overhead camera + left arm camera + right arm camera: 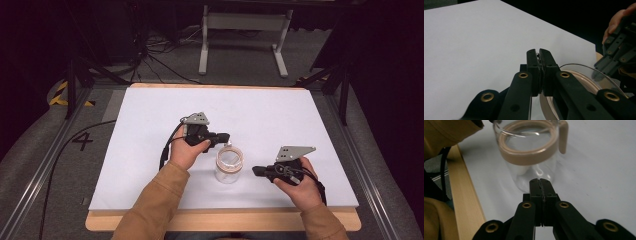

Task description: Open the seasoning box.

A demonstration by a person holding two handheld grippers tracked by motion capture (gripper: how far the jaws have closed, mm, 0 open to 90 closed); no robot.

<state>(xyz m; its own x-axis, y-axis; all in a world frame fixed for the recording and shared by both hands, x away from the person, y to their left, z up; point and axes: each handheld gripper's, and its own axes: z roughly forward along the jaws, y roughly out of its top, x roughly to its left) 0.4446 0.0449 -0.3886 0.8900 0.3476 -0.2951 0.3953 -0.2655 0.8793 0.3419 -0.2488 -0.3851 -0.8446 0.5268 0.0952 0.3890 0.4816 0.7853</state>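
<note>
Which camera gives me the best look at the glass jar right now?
The right gripper view: the jar stands upright just past the shut right tongs, its tan rim band and clear wall plain. The high view shows it small between both hands. The left gripper view catches an arc of its rim.

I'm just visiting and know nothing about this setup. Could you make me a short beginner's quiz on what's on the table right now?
1. True or false: the glass jar lies on its side on the white table.
2. What colour is the band around the jar's mouth? A) blue B) tan C) green
3. How do the jaws of the left gripper and the right gripper stand, and does either one hold the jar?

Key
1. False: it stands upright between the two grippers.
2. B, tan.
3. Both pairs of jaws are closed together with nothing between them. The left gripper's tip is right by the jar's rim, the right one points at the jar from a little way off.
</note>
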